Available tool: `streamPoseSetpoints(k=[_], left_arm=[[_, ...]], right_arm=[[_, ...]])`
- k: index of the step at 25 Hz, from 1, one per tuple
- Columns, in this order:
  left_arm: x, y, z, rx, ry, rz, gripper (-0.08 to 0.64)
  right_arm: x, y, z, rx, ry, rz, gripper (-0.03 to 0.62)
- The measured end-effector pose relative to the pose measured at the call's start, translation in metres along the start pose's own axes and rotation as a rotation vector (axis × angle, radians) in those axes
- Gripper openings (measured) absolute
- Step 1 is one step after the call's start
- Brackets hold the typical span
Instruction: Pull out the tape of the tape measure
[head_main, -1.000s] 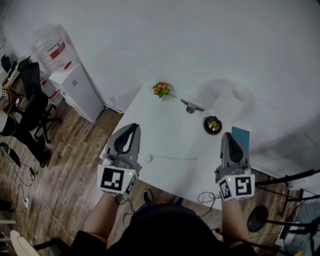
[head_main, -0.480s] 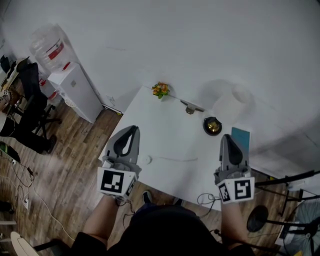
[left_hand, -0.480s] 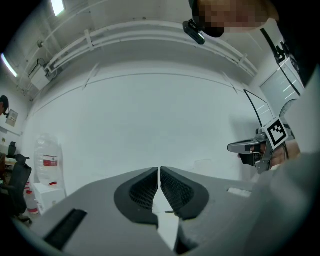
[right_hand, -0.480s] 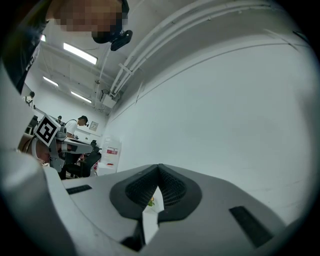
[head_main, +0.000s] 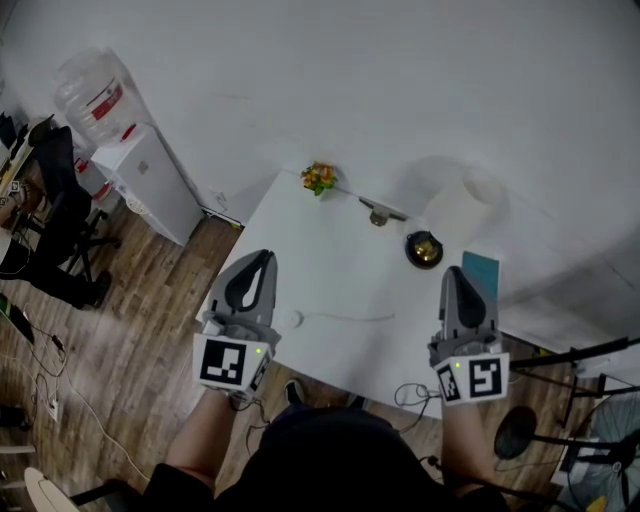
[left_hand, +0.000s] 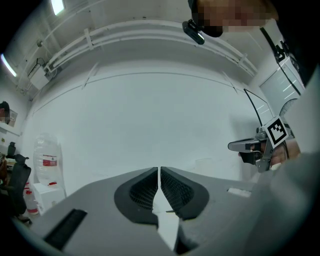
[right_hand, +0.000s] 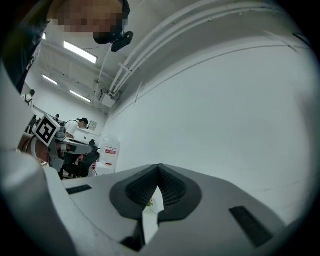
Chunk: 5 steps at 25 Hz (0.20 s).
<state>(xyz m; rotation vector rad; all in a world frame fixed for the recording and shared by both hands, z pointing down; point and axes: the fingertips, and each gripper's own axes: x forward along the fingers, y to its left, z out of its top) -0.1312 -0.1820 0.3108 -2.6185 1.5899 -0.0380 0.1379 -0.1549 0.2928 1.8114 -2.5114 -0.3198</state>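
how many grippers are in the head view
2. The left gripper is over the table's near-left edge; the right gripper over its near-right side. None seems hidden.

Left gripper (head_main: 264, 256) and right gripper (head_main: 455, 271): grey moulded shells, tapering to narrow tips. Black ribbed pads (left_hand: 145, 189) inside; white cube (head_main: 233, 360) with black square markers at each rear. Person wears a dark top (head_main: 320, 460).
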Motion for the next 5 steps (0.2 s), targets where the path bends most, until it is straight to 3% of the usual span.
streamPoseSetpoints(k=[5], left_arm=[[0.0048,0.0021,-0.0037,-0.001,0.008,-0.006,0.018]], right_arm=[[0.0039,-0.0012,-0.0008,-0.003,0.004,-0.009,0.003]])
